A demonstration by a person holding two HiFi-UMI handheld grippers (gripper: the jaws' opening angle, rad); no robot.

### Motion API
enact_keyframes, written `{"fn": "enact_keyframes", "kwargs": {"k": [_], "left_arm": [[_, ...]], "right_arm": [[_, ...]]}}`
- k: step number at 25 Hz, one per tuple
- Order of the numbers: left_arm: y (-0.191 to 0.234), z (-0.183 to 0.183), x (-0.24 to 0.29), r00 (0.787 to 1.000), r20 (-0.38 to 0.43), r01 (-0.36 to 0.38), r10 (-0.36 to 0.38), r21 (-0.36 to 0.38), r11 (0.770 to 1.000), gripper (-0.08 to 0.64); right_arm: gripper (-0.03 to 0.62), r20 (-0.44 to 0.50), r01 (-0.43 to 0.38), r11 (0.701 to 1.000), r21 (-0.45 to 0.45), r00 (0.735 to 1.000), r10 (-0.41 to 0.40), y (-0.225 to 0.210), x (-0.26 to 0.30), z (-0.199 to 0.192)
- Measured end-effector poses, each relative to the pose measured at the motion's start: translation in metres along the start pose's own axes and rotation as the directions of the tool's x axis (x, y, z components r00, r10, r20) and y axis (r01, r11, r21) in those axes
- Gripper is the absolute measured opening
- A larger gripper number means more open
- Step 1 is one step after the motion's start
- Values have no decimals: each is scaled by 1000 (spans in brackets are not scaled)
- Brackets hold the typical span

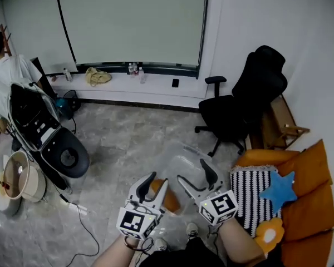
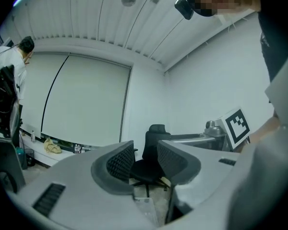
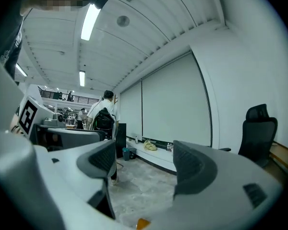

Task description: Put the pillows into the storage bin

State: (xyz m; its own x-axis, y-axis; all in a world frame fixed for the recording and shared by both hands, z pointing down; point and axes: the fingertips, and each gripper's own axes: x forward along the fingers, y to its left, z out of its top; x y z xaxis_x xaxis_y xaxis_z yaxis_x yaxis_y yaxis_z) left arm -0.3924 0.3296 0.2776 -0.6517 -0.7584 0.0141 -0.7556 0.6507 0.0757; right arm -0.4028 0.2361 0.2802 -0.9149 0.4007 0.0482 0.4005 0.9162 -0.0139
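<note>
A clear storage bin [image 1: 185,156] stands on the floor in front of the sofa, with an orange pillow [image 1: 170,201] lying in it. On the sofa lie a black-and-white striped pillow [image 1: 254,196], a blue star pillow [image 1: 279,190] and an orange flower pillow [image 1: 269,232]. My left gripper [image 1: 155,183] [image 2: 145,159] hangs above the bin's near side, open and empty. My right gripper [image 1: 191,170] [image 3: 144,159] is beside it over the bin, also open with nothing between its fingers. Both point level into the room.
A black office chair [image 1: 239,102] stands beyond the bin, next to the orange sofa [image 1: 309,204]. At the left are a black bag on a stand [image 1: 42,129], a round basket [image 1: 16,179], a floor cable [image 1: 83,221] and a person in white [image 1: 8,71].
</note>
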Motion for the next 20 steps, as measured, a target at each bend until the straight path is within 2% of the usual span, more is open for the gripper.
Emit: {"fn": "enact_keyframes", "kwargs": {"k": [2,5,9,12,14,17,20], "left_arm": [[-10,7,-2,999,-29,16,-15,8,1000,141],[-23,17,-3,998,-11,62,-62,22,998,141],[-34,18,-10,993,-30,114,-114,19,993,141],[-45,12,-9,986,10,169,-169,10,986,141],[-56,5,-6,977,4,213,-213,-4,977,141],[-85,-8,2,955,-87,282,-284,-33,959,141],[-123,-15,14,933,-66,352,-355,-44,935,141]], "right_arm": [[383,14,22,1000,-6,1000,-22,-2,-11,8],[383,30,75,997,-8,997,-75,-4,-30,15],[383,29,150,989,-4,988,-150,-2,-51,16],[383,22,204,979,0,979,-204,-4,-69,11],[383,5,252,967,15,968,-253,-9,-85,3],[382,-34,346,937,49,938,-344,-23,-124,-10],[382,-53,417,906,69,909,-414,-38,-166,-20]]}}
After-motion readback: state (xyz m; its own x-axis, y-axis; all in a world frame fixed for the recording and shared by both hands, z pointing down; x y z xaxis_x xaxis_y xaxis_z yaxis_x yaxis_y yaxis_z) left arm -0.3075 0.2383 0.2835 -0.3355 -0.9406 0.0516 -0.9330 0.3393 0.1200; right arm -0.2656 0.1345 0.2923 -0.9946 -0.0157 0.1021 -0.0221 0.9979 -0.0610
